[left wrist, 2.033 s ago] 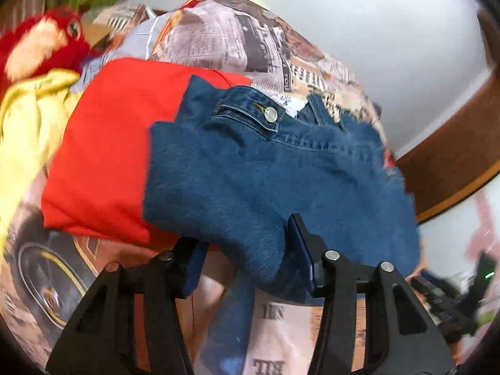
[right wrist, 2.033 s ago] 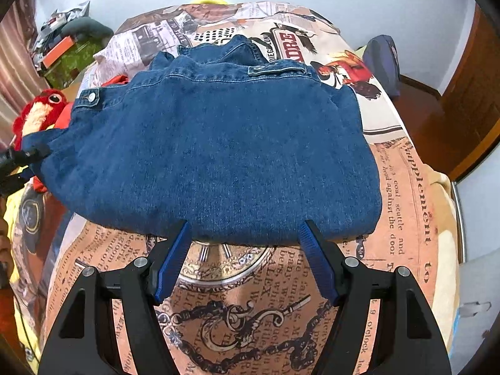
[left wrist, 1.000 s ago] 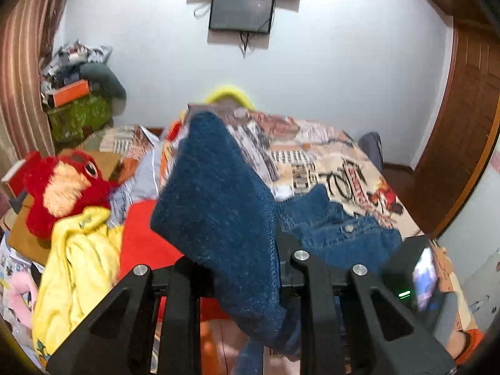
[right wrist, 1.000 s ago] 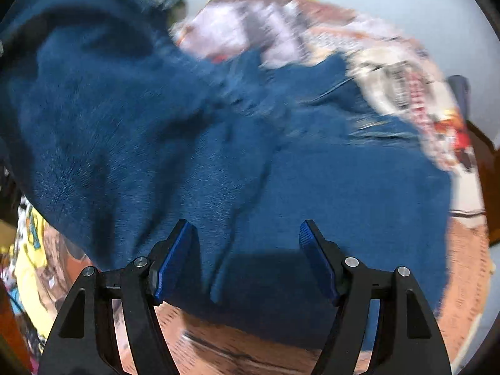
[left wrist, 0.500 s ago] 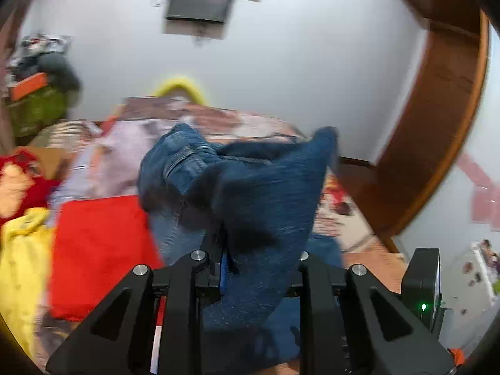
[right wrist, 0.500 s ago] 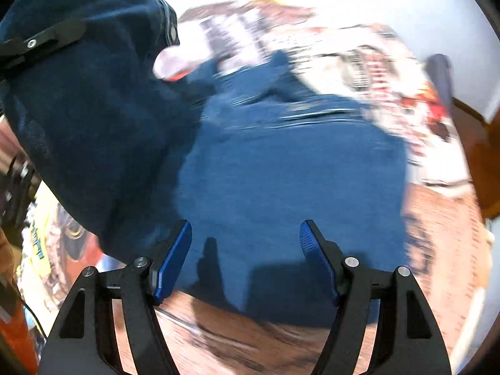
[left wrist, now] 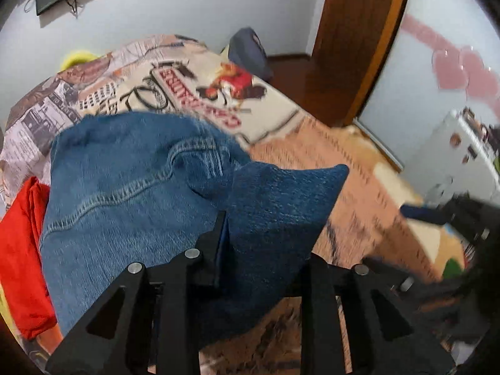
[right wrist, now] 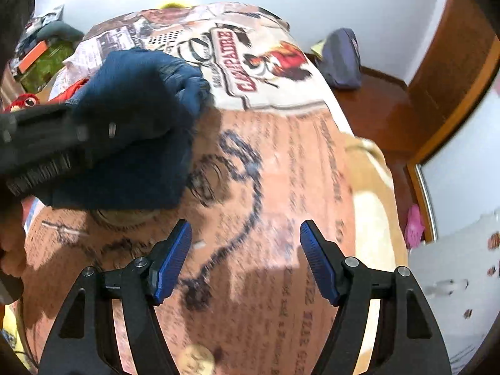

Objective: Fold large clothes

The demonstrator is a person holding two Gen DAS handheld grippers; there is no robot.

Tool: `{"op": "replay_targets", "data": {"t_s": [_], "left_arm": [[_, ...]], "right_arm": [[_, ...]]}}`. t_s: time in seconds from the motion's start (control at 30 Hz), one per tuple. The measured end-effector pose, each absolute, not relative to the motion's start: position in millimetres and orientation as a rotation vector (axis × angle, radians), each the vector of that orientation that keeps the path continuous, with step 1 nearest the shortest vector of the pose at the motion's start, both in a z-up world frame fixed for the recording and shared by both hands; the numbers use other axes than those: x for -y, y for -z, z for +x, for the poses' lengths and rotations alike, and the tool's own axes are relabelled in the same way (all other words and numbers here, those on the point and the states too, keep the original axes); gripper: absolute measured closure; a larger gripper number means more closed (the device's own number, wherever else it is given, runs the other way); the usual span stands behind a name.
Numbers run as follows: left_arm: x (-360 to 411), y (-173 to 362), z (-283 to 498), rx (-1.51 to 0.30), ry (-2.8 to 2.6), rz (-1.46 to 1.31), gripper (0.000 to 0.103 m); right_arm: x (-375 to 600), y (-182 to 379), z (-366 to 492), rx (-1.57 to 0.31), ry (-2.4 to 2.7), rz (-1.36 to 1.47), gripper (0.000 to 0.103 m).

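A blue denim garment [left wrist: 131, 193] lies bunched on the printed bedspread [left wrist: 200, 81]. My left gripper [left wrist: 265, 243] is shut on a fold of the denim, which drapes over its right finger and hides it. In the right wrist view the denim [right wrist: 137, 125] sits at the left with the left gripper's black body [right wrist: 37, 137] over it. My right gripper [right wrist: 245, 259] is open and empty above the bare bedspread [right wrist: 281, 172], to the right of the denim.
A folded red garment [left wrist: 22, 256] lies left of the denim. A dark blue cushion [right wrist: 342, 59] sits at the bed's far right edge. A wooden door [left wrist: 359, 31] and the floor are to the right. A red plush toy [right wrist: 23, 101] is at the far left.
My left gripper has carried the denim fold across to the right and lower over the garment. My right gripper has drawn off the denim and now hangs over bare bedspread.
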State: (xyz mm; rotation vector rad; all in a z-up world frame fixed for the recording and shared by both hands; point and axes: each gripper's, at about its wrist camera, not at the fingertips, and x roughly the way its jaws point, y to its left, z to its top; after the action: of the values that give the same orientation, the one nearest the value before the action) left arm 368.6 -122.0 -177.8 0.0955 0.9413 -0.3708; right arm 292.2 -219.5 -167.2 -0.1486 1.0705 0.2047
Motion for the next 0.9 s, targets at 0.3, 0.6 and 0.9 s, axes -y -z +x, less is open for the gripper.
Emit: {"op": "replay_targets", "data": {"t_s": [0.3,0.6,0.9], "left_arm": [[76.2,140.6,331.0,-0.956,0.393,0.006,0.041],[-7.1,118.2,317.0,-0.835,0.114,0.016,0.018],[-44.8,186.6,315.7,-0.973,0.037,0.035,0.016]], "right_arm": [[229.0,147.9,276.5,-1.013,-0.222,-0.128,0.035],[188.4,109.8,286.4,-0.907,-0.346,-0.117,0.035],[160.3,157.6,317.3,-1.020,-0.392,-0.136,0.035]]}}
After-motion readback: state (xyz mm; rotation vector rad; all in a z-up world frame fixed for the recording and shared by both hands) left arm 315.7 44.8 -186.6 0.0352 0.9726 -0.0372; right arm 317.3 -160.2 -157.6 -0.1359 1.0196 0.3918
